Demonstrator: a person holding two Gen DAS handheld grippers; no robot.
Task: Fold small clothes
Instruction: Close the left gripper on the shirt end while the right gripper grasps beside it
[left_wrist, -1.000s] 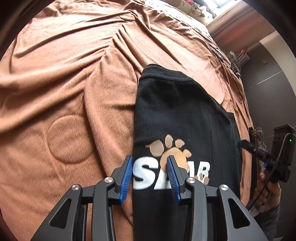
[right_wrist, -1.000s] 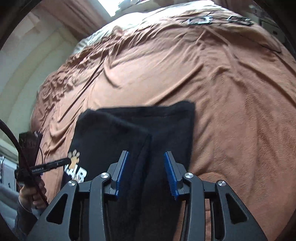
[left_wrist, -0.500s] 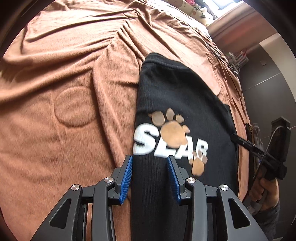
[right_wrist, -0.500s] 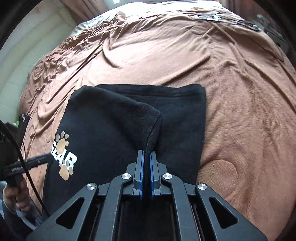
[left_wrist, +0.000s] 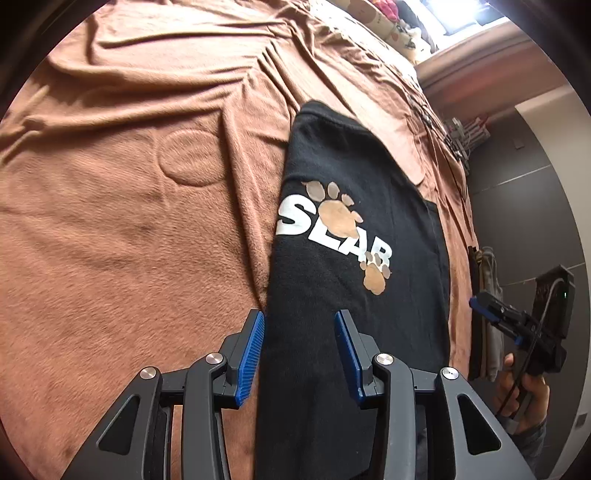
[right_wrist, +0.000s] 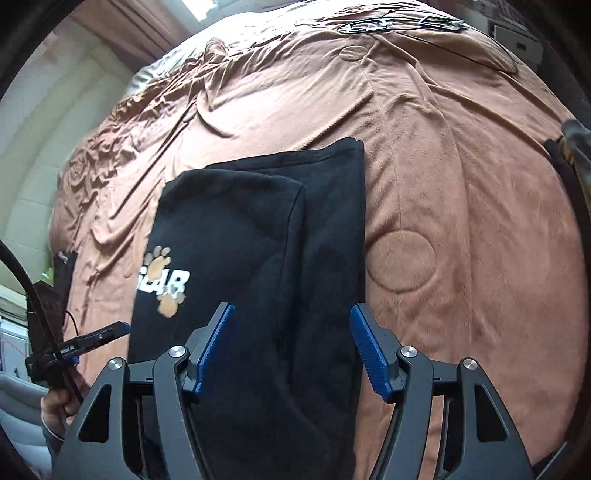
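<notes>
Left wrist view: the black garment is laid folded on the brown blanket; the left gripper, jaws opening, holds nothing.

Right wrist view: the right gripper, jaws widening, is empty; the folded flap could be snagged and undone.

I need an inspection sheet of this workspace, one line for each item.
Surface: brown blanket, wrinkled, with round pressed marks.
Job's things: black garment, folded lengthwise, paw print and white letters on top.
Clutter: dark flat objects at the blanket's far edge; unclear what they are.
Grippers: left tongs opening over the garment's edge, gripping nothing; right tongs opening above the fold, gripping nothing.
Cables: black cable by the left hand.
Surroundings: window, grey wall.
</notes>
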